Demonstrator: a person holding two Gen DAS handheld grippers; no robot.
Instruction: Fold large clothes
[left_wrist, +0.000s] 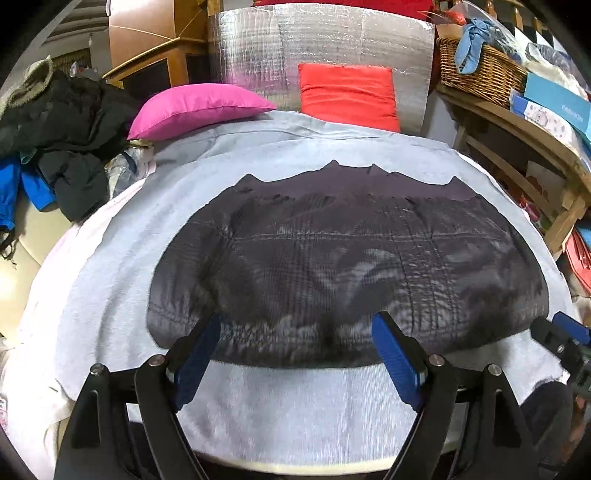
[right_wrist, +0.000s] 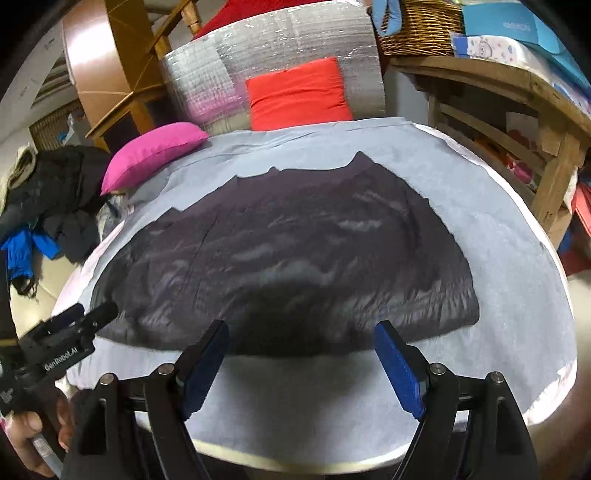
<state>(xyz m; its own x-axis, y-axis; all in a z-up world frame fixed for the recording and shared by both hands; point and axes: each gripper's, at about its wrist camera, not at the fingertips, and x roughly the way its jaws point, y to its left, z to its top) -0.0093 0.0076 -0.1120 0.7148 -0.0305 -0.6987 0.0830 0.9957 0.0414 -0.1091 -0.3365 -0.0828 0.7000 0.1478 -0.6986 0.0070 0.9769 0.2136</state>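
— Blue-padded left tongs (left_wrist: 299, 332) sit nearest the lens, don't they? What state are they in?
— Spread wide, with nothing between the fingers (left_wrist: 397, 354). They hang just above the near hem of a dark quilted jacket (left_wrist: 332, 266). The right tongs (right_wrist: 301, 339) look the same: released, empty, over that same near edge.
— Where does the jacket lie?
— Flat on a pale grey sheet (left_wrist: 288, 402) that covers the tabletop, spread out across its middle, with its far edge showing several small peaks. Its padded surface is wrinkled and shiny in places.
— Can each tool be seen from the other camera?
— Yes. The right wrist view catches the left one at the lower left, with a hand (right_wrist: 33, 439) gripping its handle.
— And further out?
— At the far end a pink cushion (left_wrist: 199, 109) lies flat and a red cushion (left_wrist: 349, 96) leans on a silver foil panel (left_wrist: 317, 48). Left of the tabletop is a heap of dark clothes (left_wrist: 62, 122) with a blue garment (left_wrist: 22, 192). On the right a wooden shelf (left_wrist: 517, 140) carries a wicker basket (left_wrist: 480, 74).
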